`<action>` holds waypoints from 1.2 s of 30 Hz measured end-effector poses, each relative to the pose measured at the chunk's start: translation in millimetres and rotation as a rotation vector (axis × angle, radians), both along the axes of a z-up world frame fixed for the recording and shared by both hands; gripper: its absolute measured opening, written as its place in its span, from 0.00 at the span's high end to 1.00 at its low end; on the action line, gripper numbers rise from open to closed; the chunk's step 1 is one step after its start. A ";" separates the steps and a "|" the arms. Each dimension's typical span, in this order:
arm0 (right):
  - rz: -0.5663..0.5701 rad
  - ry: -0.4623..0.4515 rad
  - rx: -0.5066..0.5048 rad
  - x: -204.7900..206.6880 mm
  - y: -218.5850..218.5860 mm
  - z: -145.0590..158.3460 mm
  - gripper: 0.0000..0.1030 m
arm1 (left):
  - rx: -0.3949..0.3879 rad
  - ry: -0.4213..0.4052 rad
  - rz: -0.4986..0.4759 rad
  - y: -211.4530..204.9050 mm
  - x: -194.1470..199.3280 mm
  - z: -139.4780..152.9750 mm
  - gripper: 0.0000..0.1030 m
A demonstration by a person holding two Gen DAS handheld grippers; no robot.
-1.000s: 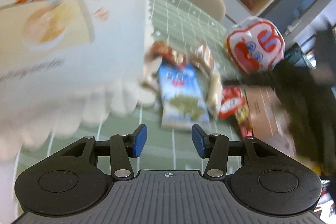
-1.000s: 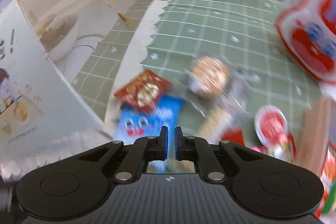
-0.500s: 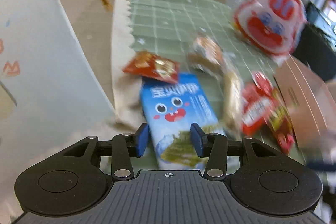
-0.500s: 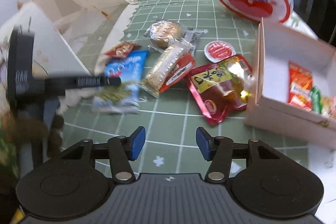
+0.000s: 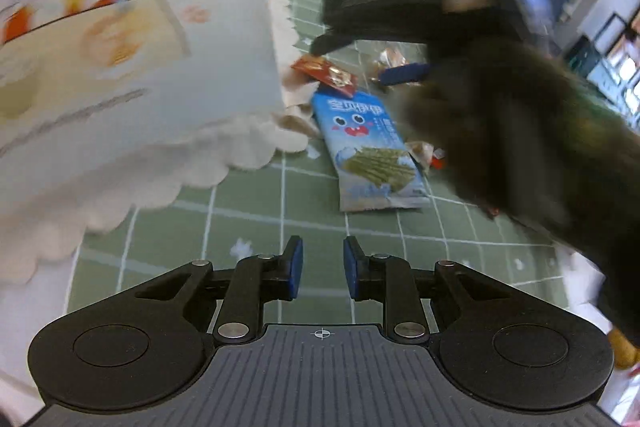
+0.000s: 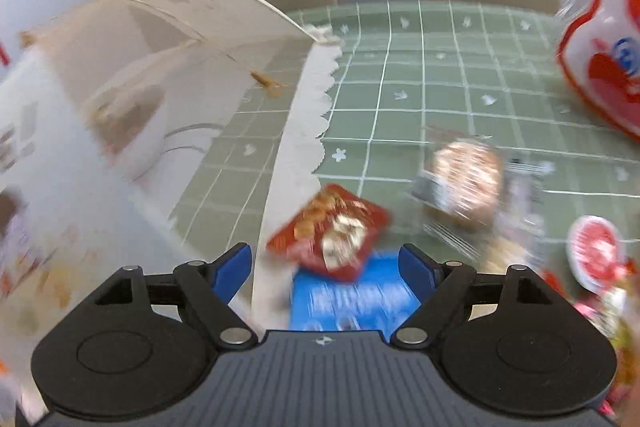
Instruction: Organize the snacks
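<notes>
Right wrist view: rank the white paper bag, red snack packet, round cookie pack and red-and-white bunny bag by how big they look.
1. white paper bag, nearest the camera, so inflated
2. red-and-white bunny bag, cut off by the frame edge
3. red snack packet and round cookie pack: look alike, both blurred

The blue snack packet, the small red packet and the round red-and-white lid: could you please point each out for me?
Blue snack packet (image 5: pixel 368 151), left wrist view, on the printed front.
Small red packet (image 6: pixel 330 233), right wrist view, on its middle.
Round red-and-white lid (image 6: pixel 596 251), right wrist view, on its top face.
</notes>
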State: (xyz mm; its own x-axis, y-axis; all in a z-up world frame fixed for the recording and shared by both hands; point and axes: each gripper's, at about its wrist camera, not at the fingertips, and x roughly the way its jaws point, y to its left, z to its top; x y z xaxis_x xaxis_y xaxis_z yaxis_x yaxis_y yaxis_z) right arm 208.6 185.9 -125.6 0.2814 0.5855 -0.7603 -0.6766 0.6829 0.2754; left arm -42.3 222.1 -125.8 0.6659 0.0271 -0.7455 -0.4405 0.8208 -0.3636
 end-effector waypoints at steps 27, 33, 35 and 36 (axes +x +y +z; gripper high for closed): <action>0.031 -0.006 -0.046 -48.8 -118.2 -9.4 0.67 | -0.178 -0.071 -0.075 19.5 38.9 -22.0 0.75; 0.049 -0.057 -0.101 -95.5 -164.9 -13.8 0.61 | -0.234 -0.029 -0.144 2.5 44.1 -35.6 0.75; 0.034 -0.059 -0.116 -104.4 -174.5 -21.1 0.61 | -0.239 -0.014 -0.152 -1.5 47.1 -38.3 0.75; 0.021 -0.061 -0.108 -107.1 -178.4 -23.4 0.61 | -0.249 -0.012 -0.156 -3.0 48.9 -38.9 0.74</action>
State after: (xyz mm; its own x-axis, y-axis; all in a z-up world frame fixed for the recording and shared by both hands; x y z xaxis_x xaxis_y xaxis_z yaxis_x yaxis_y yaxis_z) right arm 101.5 7.6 -149.1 0.3173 0.5075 -0.8011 -0.7047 0.6915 0.1590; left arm 6.6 219.1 -164.7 0.6568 -0.2589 -0.7082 -0.3105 0.7630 -0.5669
